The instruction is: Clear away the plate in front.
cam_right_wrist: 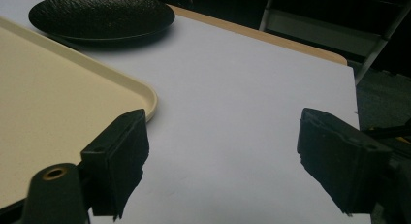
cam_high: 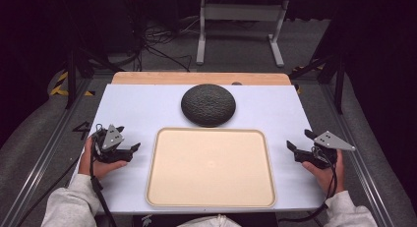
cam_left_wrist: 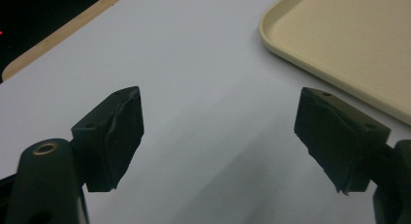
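Nearest, the left gripper point(cam_high: 129, 152) and right gripper point(cam_high: 296, 152) rest on the white surface point(cam_high: 137, 109) at either side of the tray point(cam_high: 211, 197), fingers point(cam_left_wrist: 114, 136) spread wide and holding nothing, likely a ready pose that leaves the middle free. The bare beige tray lies centred between them, within easy reach of both. Just beyond its far edge sits the dark plate point(cam_high: 208, 104), apparently upside down, untouched.

Grey sleeves point(cam_high: 69, 202); black tongs point(cam_high: 129, 149) topped by grey three-cornered plates point(cam_high: 113, 136).
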Demonstrator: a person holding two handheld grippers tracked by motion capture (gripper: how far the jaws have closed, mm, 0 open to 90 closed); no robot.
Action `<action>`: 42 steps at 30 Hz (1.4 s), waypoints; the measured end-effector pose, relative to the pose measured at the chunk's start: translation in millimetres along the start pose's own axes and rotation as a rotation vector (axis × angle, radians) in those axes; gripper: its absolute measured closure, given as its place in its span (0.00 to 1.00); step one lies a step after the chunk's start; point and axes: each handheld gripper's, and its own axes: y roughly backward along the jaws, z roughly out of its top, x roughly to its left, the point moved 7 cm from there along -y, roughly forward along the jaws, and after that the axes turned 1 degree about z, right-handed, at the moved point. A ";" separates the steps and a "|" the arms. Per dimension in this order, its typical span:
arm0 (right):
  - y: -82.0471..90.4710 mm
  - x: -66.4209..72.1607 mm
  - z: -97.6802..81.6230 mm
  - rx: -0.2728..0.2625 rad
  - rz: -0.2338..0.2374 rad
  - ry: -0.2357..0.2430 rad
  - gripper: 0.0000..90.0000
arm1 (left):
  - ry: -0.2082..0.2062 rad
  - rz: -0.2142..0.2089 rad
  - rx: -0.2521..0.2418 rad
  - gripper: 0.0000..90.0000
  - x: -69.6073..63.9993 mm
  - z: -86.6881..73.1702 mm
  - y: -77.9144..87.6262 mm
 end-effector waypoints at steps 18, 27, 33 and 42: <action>0.5 -1.9 5.1 0.008 -0.012 0.009 0.22 | -0.096 -0.021 -0.014 0.29 13.3 50.7 -32.6; -2.6 -2.8 1.5 0.023 -0.002 -0.006 0.22 | -0.268 0.000 0.000 0.36 -1.5 90.9 -75.7; -0.7 -4.3 -2.9 0.032 0.000 -0.029 0.22 | -0.454 0.018 0.029 0.46 -19.7 114.7 -105.7; 1.0 -3.2 -7.9 0.049 -0.002 -0.030 0.22 | -0.599 0.021 0.063 0.51 -40.6 123.6 -131.5</action>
